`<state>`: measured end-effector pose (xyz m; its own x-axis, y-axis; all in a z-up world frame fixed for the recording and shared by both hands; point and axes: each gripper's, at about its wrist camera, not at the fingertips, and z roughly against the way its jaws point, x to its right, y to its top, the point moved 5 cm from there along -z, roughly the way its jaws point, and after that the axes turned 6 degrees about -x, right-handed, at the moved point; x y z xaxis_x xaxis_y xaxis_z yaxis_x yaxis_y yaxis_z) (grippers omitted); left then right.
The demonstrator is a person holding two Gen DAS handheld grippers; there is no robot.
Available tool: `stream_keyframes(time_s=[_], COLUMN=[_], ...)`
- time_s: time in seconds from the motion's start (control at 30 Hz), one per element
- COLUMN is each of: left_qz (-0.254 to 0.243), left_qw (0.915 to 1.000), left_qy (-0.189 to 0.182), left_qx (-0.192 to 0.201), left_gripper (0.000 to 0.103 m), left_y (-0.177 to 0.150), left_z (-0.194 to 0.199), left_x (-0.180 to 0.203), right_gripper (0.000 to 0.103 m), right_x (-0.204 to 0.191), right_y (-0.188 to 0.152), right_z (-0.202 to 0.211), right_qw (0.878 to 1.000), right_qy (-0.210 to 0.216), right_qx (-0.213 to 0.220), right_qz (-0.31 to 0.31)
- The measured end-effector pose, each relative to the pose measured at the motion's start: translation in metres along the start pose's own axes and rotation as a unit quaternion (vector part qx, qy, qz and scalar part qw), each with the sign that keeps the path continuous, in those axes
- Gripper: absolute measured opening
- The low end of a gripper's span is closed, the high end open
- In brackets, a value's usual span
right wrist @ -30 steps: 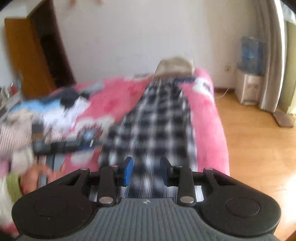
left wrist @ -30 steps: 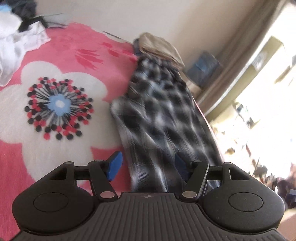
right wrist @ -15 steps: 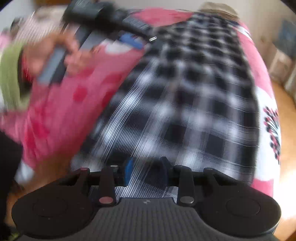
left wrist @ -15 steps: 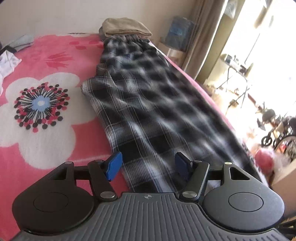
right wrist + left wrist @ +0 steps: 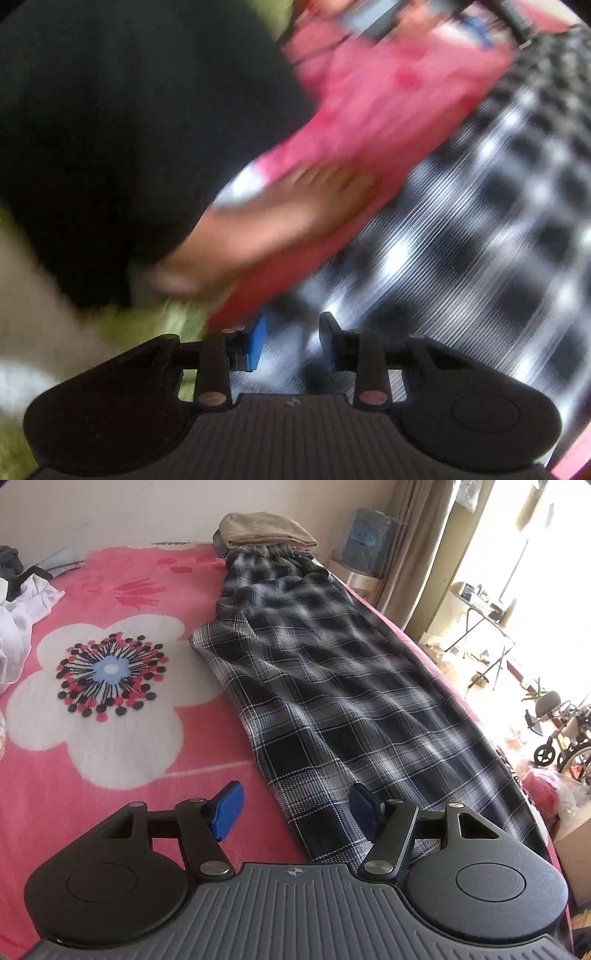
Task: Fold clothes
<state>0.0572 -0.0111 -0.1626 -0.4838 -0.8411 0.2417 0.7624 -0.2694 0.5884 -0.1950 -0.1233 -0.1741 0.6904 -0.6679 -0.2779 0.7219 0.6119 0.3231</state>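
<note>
The left claw (image 5: pixel 293 814) hangs open at the bed's near edge, its right pad over the hem of the plaid trousers (image 5: pixel 332 686), gripping nothing. The right claw (image 5: pixel 290 341) stands parted above blurred plaid cloth; only this view shows a forearm (image 5: pixel 266 229). Only the left view shows the trousers running along the bed's right edge to a tan folded cloth (image 5: pixel 264 530) at the far end, the pink blanket (image 5: pixel 110 709) bare beside them.
</note>
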Motion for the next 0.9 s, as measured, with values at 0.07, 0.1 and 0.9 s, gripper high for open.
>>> stream_keyframes(time_s=[0.07, 0.1, 0.9], left_qz=[-0.002, -0.004, -0.003], left_qw=[1.0, 1.0, 0.9995], left_qy=[-0.004, -0.005, -0.03], left_qx=[0.001, 0.001, 0.006], left_gripper=[0.063, 0.063, 0.064], left_y=[-0.001, -0.002, -0.001], left_z=[0.001, 0.002, -0.006], left_x=[0.001, 0.001, 0.008], right_gripper=[0.035, 0.035, 0.03], right_x=[0.01, 0.007, 0.122], right_y=[0.013, 0.009, -0.021], right_z=[0.001, -0.003, 0.053], right_qw=[0.999, 0.999, 0.96], right_qy=[0.003, 0.019, -0.146], right_qx=[0.024, 0.01, 0.038], right_qz=[-0.038, -0.042, -0.238])
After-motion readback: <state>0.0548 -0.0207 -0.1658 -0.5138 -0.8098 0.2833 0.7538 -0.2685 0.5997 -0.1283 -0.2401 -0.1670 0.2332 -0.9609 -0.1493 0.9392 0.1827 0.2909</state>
